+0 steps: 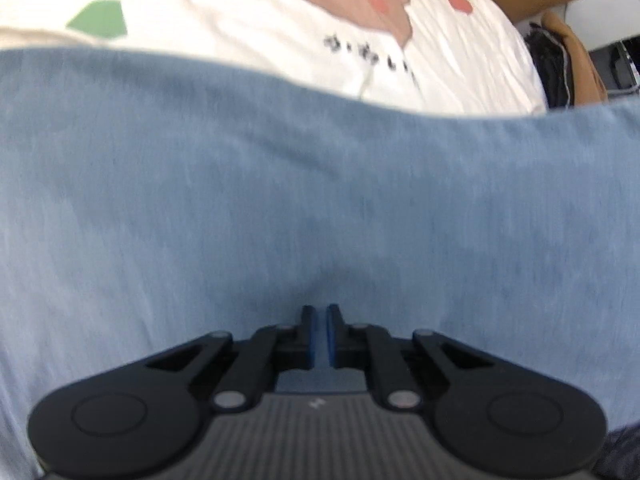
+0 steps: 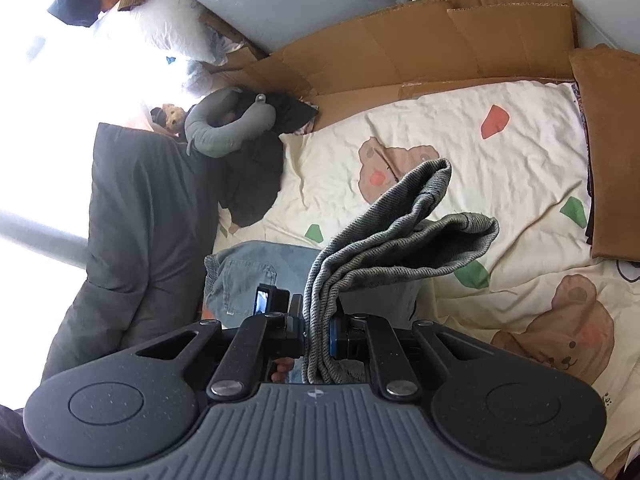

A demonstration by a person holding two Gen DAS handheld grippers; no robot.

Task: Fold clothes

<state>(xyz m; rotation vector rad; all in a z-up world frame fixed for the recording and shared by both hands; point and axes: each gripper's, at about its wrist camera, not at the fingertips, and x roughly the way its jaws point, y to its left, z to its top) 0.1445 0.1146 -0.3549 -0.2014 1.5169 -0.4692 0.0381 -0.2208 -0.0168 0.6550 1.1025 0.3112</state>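
Looking down over the bed (image 2: 520,184), I see its cream sheet printed with bears and coloured shapes, brown cardboard (image 2: 420,40) along the far edge and a dark quilt (image 2: 140,220) beside it. My left gripper (image 1: 319,310) points steeply down at the light blue garment (image 1: 280,200), which fills most of that view; its fingers are closed almost together, and I cannot tell whether cloth is pinched between them. My right gripper (image 2: 318,320) tilts down less steeply, its fingers clamped on a folded grey knit garment (image 2: 400,232) that juts out above the sheet. Dark writing on the sheet in the left view is too blurred to read.
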